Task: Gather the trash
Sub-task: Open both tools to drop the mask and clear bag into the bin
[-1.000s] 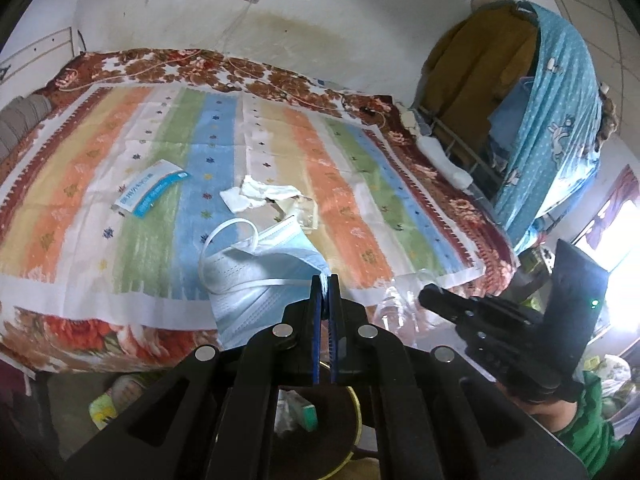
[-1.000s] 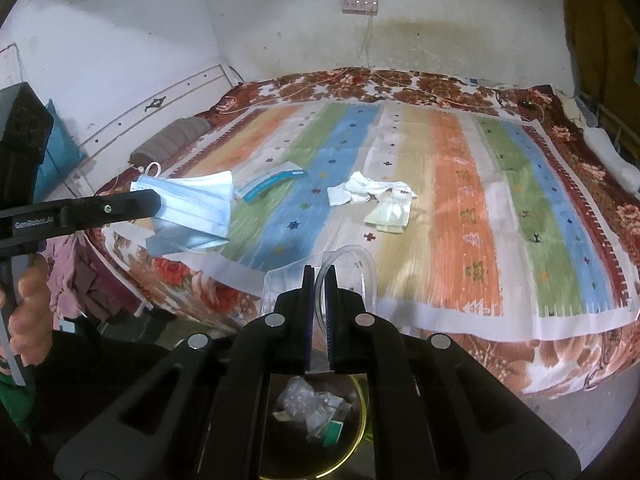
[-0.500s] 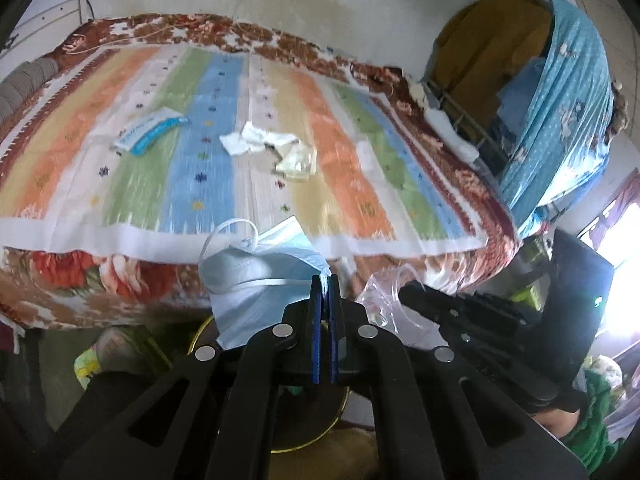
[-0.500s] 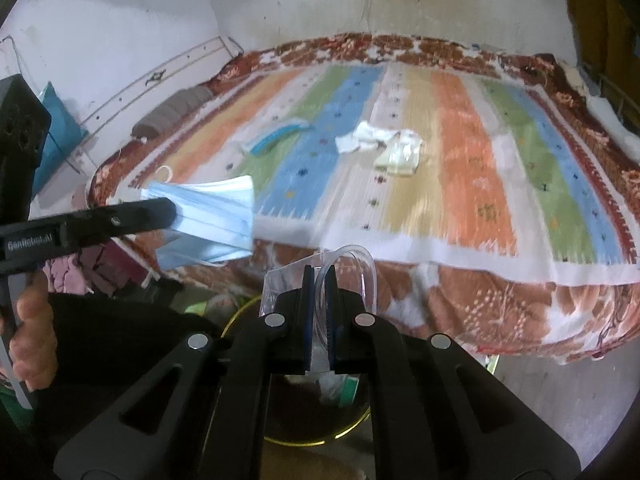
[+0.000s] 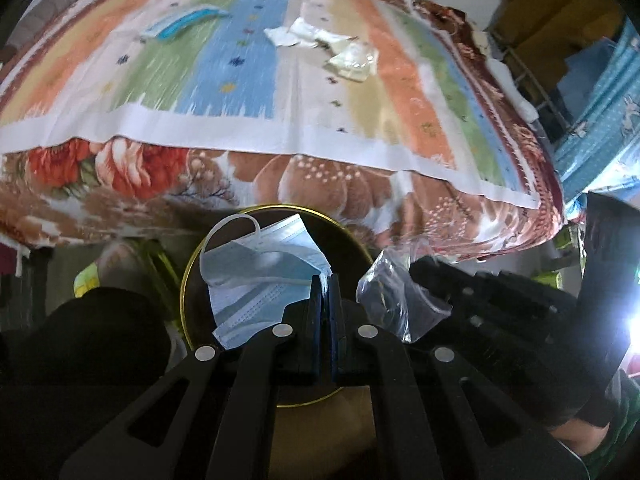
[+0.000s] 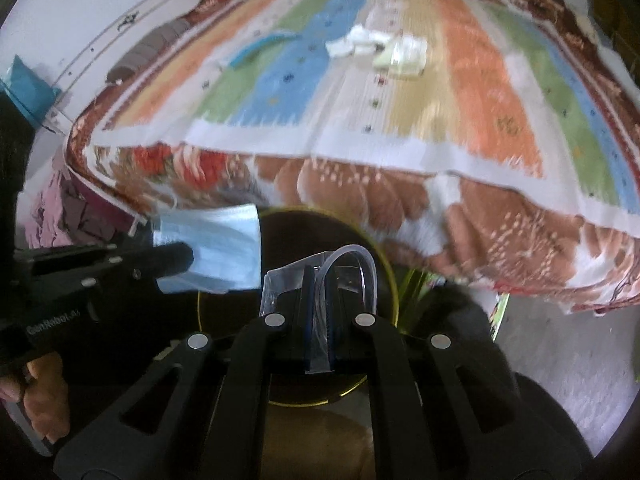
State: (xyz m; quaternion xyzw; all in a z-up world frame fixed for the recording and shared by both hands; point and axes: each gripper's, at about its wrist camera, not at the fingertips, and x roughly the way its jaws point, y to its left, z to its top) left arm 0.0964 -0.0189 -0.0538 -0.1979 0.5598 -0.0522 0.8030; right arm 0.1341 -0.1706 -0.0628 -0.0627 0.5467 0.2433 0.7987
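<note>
1. Your face mask [image 5: 264,276] hangs pinched by one edge in the left gripper [image 5: 325,280], jaws clamped shut on it, directly over the dark bin [image 5: 188,280] with the yellow rim.
2. Your clear plastic bag [image 6: 288,284] with its tube loop sits clamped in the right gripper [image 6: 318,276], also above the bin mouth.
3. Both loads point down at the opening; releasing looks like the next call.
4. More trash waits up on the striped bedspread [image 5: 248,92]: a blue wrapper [image 5: 182,24] and crumpled tissue [image 5: 296,34].

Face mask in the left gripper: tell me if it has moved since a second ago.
Yes. The face mask has come down off the striped bedspread and now hangs over the bin's yellow rim.
</note>
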